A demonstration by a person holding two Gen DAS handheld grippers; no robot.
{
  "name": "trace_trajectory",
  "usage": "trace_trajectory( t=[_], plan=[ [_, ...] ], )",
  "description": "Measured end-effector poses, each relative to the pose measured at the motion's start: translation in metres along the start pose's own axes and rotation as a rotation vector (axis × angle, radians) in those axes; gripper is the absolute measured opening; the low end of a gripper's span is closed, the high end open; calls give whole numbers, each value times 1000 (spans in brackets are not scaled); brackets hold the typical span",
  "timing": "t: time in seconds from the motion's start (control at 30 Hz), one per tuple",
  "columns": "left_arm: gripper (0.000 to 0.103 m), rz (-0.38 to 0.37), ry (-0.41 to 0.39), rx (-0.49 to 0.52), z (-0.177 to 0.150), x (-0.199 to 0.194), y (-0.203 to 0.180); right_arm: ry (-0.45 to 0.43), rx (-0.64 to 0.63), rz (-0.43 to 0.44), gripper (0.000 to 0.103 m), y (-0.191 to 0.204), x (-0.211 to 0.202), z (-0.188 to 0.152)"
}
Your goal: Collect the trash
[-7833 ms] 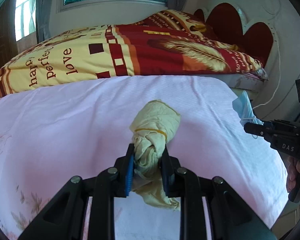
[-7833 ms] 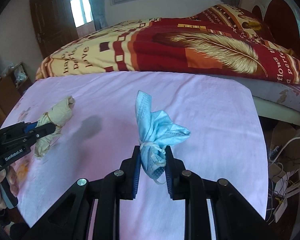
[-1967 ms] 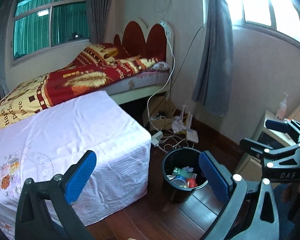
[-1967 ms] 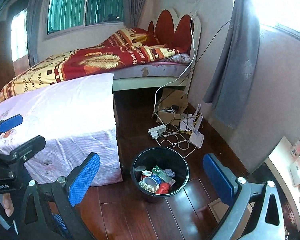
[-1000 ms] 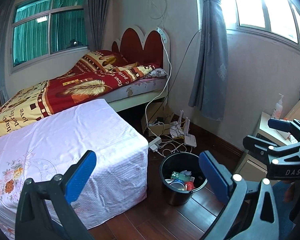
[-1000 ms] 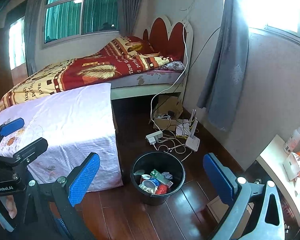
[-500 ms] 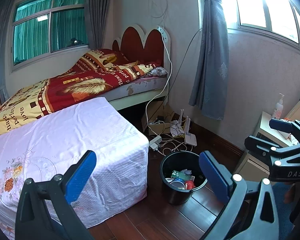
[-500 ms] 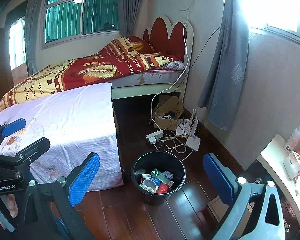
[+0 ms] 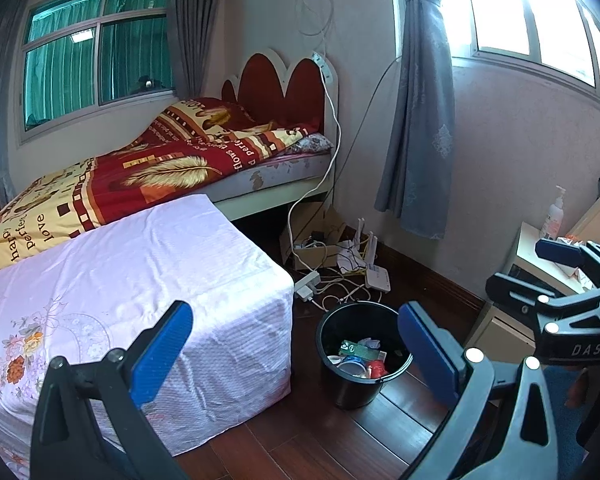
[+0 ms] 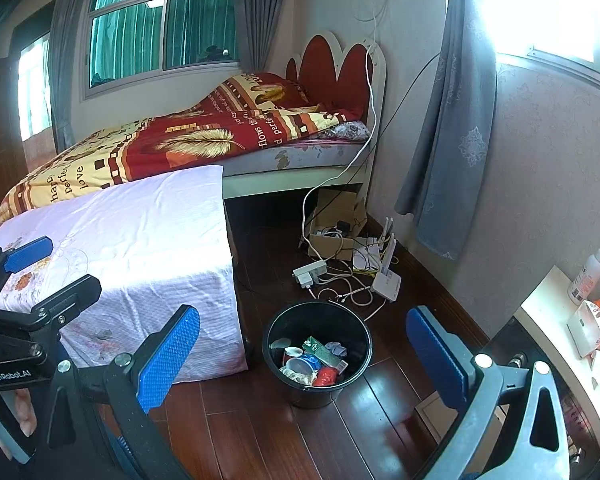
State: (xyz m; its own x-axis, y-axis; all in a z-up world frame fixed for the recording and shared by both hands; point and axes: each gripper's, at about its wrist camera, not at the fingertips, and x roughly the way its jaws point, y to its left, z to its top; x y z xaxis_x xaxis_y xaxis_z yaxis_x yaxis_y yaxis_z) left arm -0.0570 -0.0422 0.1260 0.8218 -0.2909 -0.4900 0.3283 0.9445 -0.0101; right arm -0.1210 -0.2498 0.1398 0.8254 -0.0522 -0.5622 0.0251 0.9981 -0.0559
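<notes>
Black bin (image 10: pixel 318 350): one, trash inside | left gripper (image 9: pixel 296 350), right gripper (image 10: pixel 302 354): both spread wide, empty | bed (image 9: pixel 100 280) beside bin

Both tools are built alike: black plastic frames with triangular cut-outs and two long arms that end in flat fingers faced with bright blue, finely ribbed pads. Round silver screws sit at the joints of each arm.

The left gripper (image 9: pixel 296 346) carries white lettering "GenRobot.AI" on the side of its black body, readable from the right wrist view (image 10: pixel 40 276). The right gripper (image 10: pixel 304 354) bears the white letters "DAS" on its body, readable from the left wrist view (image 9: pixel 548 268).

The person's left hand (image 10: pixel 18 420) wraps a light blue-grey grip. The right hand (image 9: pixel 594 388) shows only as fingertips at the dark frame edge.
</notes>
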Motion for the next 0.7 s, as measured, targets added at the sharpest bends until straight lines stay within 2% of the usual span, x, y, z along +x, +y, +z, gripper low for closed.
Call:
trace_trajectory(
  t=[0.7],
  plan=[
    [103,-10,-1,1,2,0,1,3,0,-3,103,4,1,-4]
  ],
)
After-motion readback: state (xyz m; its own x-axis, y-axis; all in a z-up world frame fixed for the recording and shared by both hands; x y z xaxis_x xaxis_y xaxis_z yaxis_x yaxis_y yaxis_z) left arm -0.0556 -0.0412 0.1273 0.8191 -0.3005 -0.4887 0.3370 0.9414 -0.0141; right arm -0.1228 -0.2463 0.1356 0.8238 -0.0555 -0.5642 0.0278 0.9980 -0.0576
